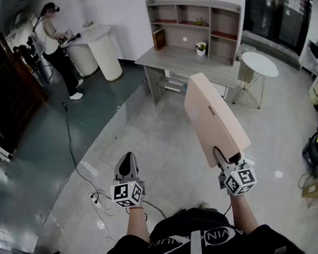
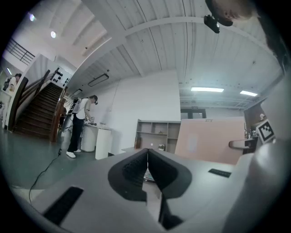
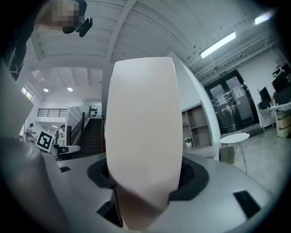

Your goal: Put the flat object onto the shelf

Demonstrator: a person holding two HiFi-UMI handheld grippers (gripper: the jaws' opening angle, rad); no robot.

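Main risk: board [image 1: 213, 117] is pinched at its near short end only by the right hand-held gripper [image 1: 225, 158], so the rest cantilevers up and fwd. With that long lever it could pivot in the pads or slip out if swung or bumped. The right gripper view shows the jaws clamped on both faces w/ the end seated deep, so the grip looks ok for now. Shelf [image 1: 194, 23] sits at the back of the tabletop [image 1: 172, 61], well apart from the board, so there's a carry across open floor first; the cable [image 1: 71, 148] on the floor at left is a trip hazard if the path drifts. At the shelf the bays look tight vs the board. A bad entry angle could catch a divider or knock the plant [image 1: 200, 48] or book [image 1: 158, 39]. Pose: right forearm out low in front of the torso, jaws aimed up and fwd, board tilted away from the body. Left hand-held gripper [image 1: 127, 160] is held fwd alongside, jaws pressed together on nothing – free to steady the board's far end.
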